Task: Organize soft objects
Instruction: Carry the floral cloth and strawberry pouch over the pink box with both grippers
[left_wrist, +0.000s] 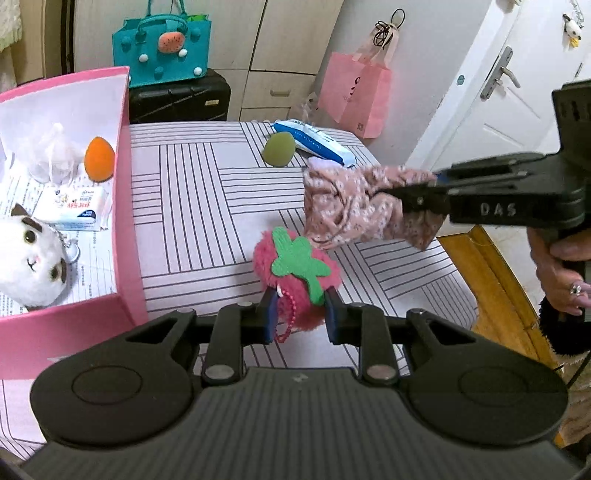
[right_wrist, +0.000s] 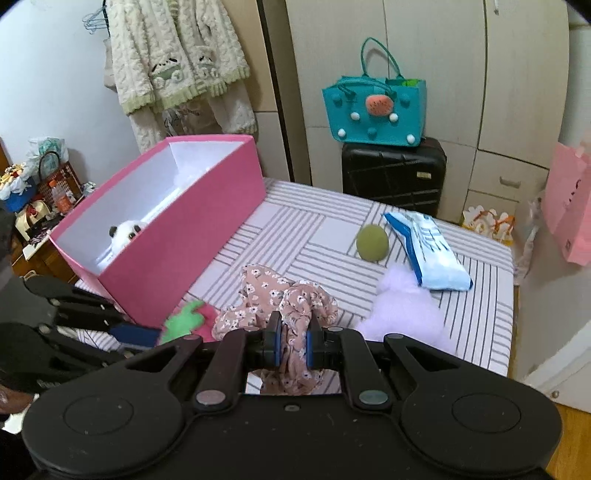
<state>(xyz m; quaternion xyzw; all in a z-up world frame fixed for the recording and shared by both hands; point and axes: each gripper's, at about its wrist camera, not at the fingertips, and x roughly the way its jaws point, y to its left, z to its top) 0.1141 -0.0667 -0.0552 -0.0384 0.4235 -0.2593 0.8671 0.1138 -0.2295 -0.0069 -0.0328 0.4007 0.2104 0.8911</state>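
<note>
My left gripper (left_wrist: 301, 314) is shut on a red fuzzy strawberry plush (left_wrist: 295, 266) with a green felt leaf, held just above the striped bedcover (left_wrist: 207, 206). My right gripper (right_wrist: 294, 343) is shut on a pink floral fabric scrunchie (right_wrist: 284, 295), which hangs bunched between its pads. In the left wrist view it hangs to the upper right of the strawberry. The pink box (left_wrist: 125, 221) stands at the left and holds a white cat plush (left_wrist: 29, 258), an orange sponge egg (left_wrist: 99, 158) and a tissue pack (left_wrist: 74, 206). A green sponge egg (right_wrist: 372, 243), a blue-white pack (right_wrist: 428, 254) and a lilac fluffy item (right_wrist: 402, 310) lie on the cover.
A teal felt bag (right_wrist: 373, 110) sits on a black suitcase (right_wrist: 393, 177) behind the bed. A pink paper bag (left_wrist: 354, 96) hangs at the right, near a white door (left_wrist: 491, 110). The cover's right edge drops to a wooden floor (left_wrist: 491, 280).
</note>
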